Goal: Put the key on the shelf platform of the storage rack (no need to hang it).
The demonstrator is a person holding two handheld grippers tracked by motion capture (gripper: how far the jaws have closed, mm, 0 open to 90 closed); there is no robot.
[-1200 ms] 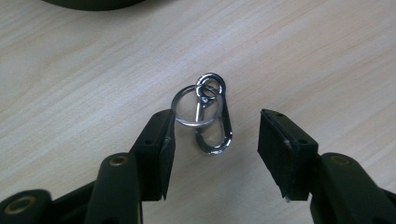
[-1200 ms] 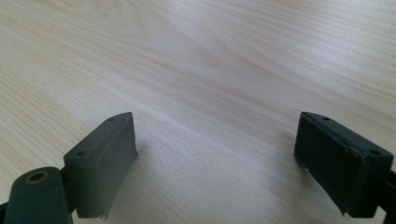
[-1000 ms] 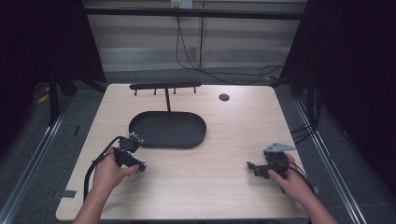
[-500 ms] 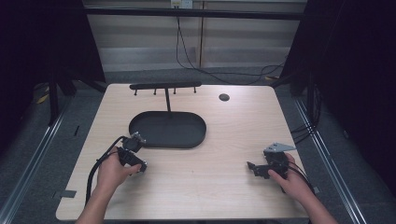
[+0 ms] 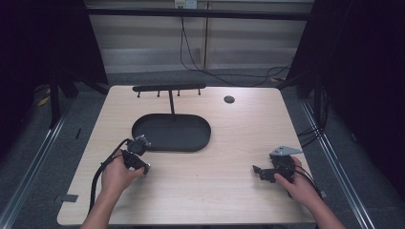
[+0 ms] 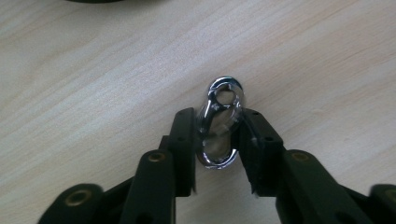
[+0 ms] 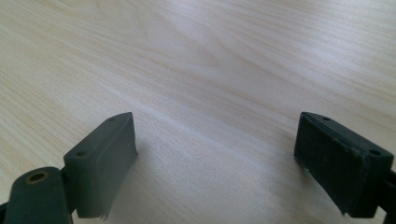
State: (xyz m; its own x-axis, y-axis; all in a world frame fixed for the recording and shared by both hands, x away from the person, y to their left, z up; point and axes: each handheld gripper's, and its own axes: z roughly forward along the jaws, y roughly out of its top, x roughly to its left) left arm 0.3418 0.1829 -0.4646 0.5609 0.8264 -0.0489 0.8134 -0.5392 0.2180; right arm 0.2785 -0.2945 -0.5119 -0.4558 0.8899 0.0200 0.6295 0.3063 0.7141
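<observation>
Carabiner-like metal clip point(image 6: 219, 123), a small chrome figure-eight piece, lay on the wooden table point(image 5: 210, 186) at the centre of the left gripper view, and the left gripper point(image 6: 218, 140) had just been closing on it. Its two black jaws now pressed against the clip's flanks, one on each side, with the upper loop poking out beyond their tips. In the high view that gripper point(image 5: 136, 155) sat at the lower left of the frame, just below the near rim of the black oval tray point(image 5: 203, 138), from which a T-shaped hanger stand point(image 5: 170, 88) rose toward the upper middle.

With the jaws brought together on the clip, the pick-up seemed secured; a lift toward the tray or the stand's pegs looked like the likely follow-on, though the clip was still resting on the wood.

The right gripper point(image 7: 217, 163) stood wide apart over bare table at the lower right, holding nothing.
</observation>
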